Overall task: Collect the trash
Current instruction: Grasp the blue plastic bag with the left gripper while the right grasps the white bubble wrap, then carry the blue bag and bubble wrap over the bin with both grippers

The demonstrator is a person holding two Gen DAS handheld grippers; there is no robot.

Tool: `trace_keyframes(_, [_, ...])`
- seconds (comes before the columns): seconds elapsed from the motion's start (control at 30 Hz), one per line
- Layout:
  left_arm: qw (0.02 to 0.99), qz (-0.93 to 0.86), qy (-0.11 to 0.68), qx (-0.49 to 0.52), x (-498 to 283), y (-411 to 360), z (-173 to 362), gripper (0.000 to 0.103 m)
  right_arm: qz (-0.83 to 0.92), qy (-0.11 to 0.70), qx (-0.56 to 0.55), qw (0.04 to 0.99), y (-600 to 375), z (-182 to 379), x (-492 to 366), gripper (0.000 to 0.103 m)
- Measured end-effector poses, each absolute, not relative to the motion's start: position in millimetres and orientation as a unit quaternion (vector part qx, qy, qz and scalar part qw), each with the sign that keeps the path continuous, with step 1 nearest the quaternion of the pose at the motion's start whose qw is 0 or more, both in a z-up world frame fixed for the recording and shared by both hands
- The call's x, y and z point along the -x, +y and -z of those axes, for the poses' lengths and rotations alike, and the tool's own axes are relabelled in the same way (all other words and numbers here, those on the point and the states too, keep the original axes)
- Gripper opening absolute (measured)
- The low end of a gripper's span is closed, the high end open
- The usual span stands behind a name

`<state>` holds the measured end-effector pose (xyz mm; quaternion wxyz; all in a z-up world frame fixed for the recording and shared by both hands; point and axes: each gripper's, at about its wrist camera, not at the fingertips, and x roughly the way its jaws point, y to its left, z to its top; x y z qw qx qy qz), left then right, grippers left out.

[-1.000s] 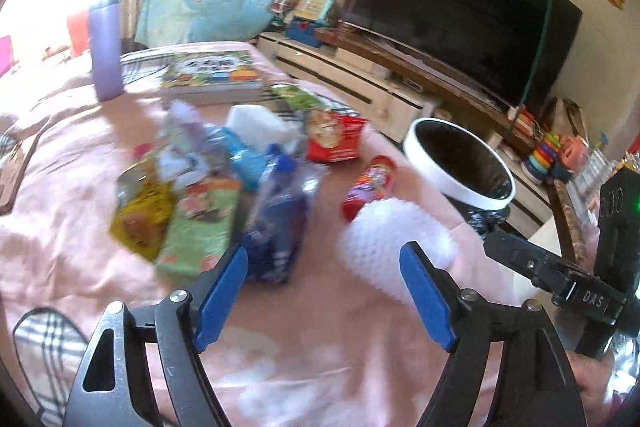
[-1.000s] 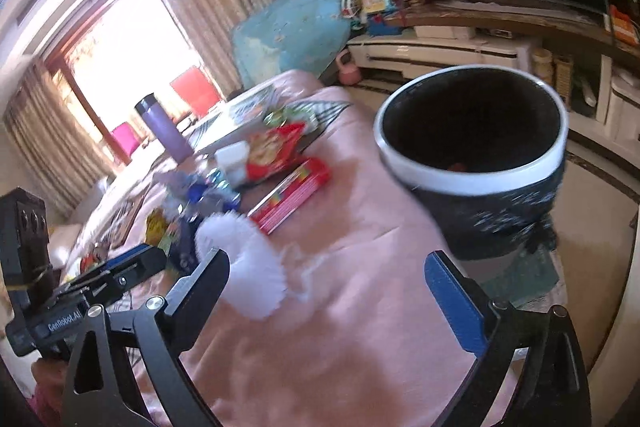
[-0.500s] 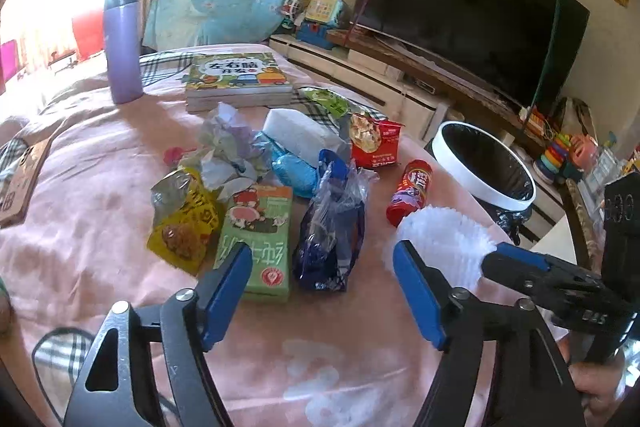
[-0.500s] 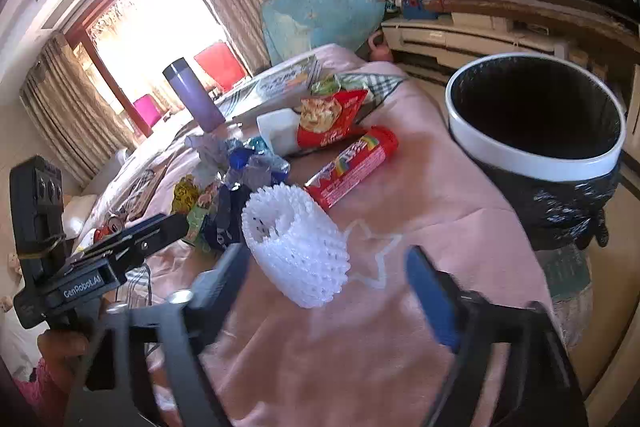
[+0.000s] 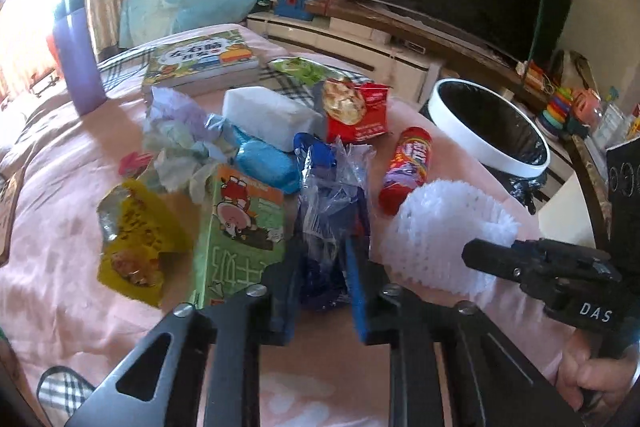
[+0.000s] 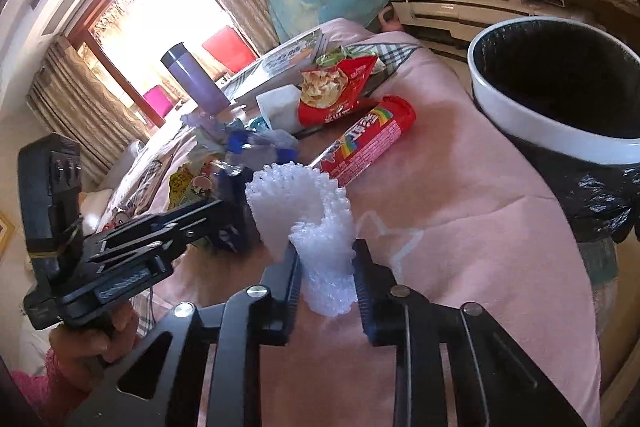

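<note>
Right wrist view: right gripper [image 6: 326, 281] just closed onto foam net [image 6: 316, 227], pads pinching its near end, bin [image 6: 532, 131] beyond, up and right. Left gripper [image 5: 320, 291] likewise just narrowed onto blue wrapper [image 5: 332, 211], just left of net. Best to lift straight off pink cloth [image 6: 460, 227] before swinging toward bin; grip firmly, since both look light and crushable, likely to slip.

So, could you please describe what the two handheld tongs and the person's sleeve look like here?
Both tongs, left tongs and right tongs, have black skeletal arms with triangular cut-outs, silver rivets and blue pads. White lettering reading "DAS" marks the right one's side in the left wrist view. A pink knitted sleeve shows at the left wrist.
</note>
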<state>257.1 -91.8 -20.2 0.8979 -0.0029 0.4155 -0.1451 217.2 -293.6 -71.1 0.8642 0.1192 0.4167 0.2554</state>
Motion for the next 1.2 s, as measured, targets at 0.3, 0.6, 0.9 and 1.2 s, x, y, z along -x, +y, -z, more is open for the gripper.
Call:
trace_keyframes(0.3, [0.897,0.175,0.404,0.024,-245.8,-90.8,13.0,0.011,-0.232,0.380,-0.125,0.887,-324.8,46.9,-200.4,0.022])
trace_keyframes(0.6, [0.896,0.202,0.393,0.032,-243.0,-105.2,1.9,0.011,-0.184,0.350,-0.118,0.911,-355.7,29.7,-195.1,0.022])
trace_keyframes(0.9, [0.893,0.228,0.387,0.019,-262.4,-139.4,-0.7,0.011,-0.143,0.333,-0.115,0.925,-385.7,20.6,-204.1,0.023])
trace_keyframes(1.2, [0.890,0.244,0.385,0.004,-293.9,-177.3,-2.1,0.011,-0.103,0.332,-0.111,0.931,-417.1,14.9,-232.9,0.023])
